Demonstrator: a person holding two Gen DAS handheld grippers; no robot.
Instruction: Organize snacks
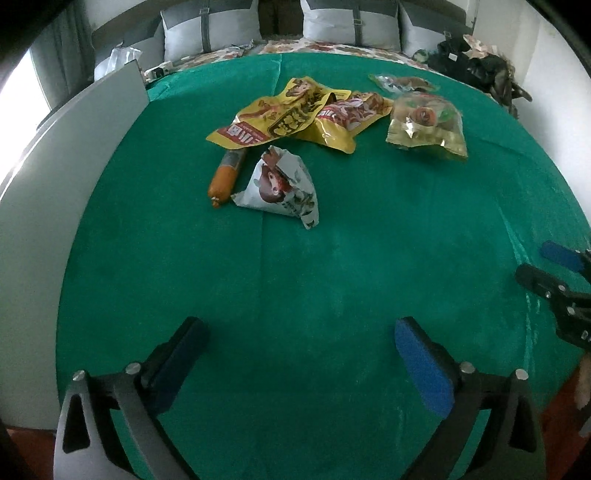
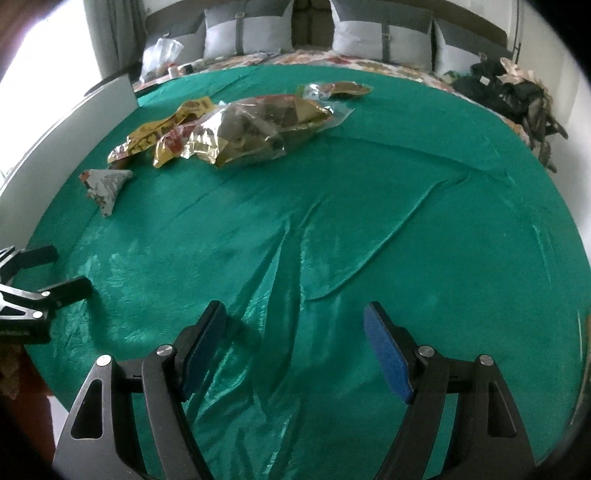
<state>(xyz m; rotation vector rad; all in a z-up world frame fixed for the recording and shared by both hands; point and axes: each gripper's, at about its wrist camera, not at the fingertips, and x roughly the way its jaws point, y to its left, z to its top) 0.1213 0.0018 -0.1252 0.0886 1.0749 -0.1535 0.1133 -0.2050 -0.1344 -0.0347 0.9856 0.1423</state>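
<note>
1. Left gripper: one, nearest; blue-padded jaws spread wide, nothing between them, over the green cloth.
2. Right gripper: one, likewise wide open and empty, above creased cloth.
3. White pyramid packet: one, with a cartoon face; lettering unreadable.
4. Orange sausage stick: one, touching the pyramid packet's left side, its far end under the yellow bag.
5. Yellow snack bag: one; red label with white characters, too blurred to read.
6. Red-and-yellow bag: one, overlapped by the yellow bag.
7. Clear candy bag: one, just right of those.
8. Small clear packet: one, farthest.
9. Cushions: several grey ones beyond.
</note>
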